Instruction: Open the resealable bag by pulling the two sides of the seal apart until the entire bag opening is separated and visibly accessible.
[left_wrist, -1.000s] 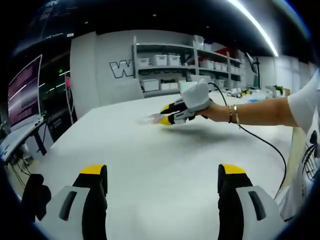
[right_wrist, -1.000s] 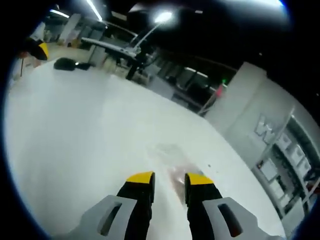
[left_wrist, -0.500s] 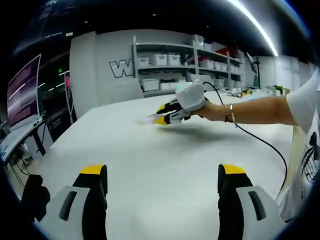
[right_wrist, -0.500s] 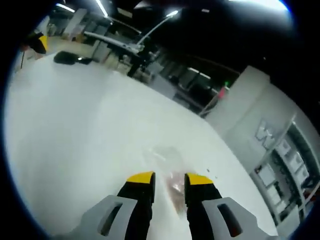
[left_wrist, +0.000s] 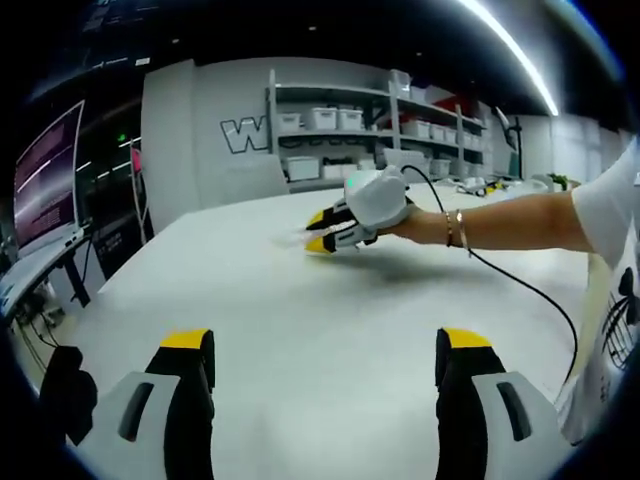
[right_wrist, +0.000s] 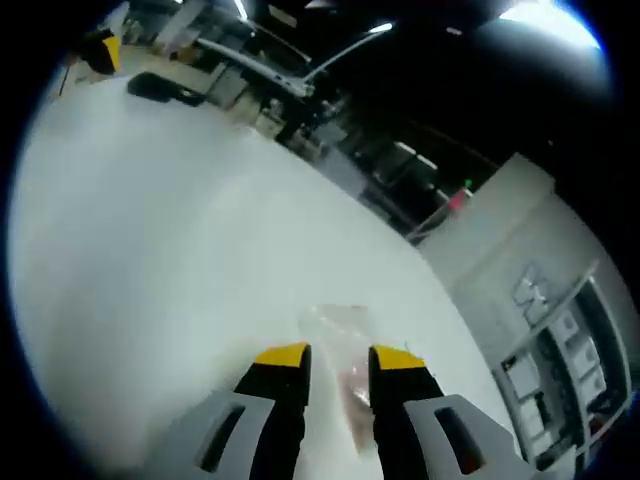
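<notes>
right tool nearly closed over clear bag; left tool wide open, empty

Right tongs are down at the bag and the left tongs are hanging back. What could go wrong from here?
1. The clear resealable bag lies flat on the white table between the right tongs; closing may catch both seal sides together.
2. The left tongs are open and far off, so a one-sided pull may just drag the bag.
</notes>
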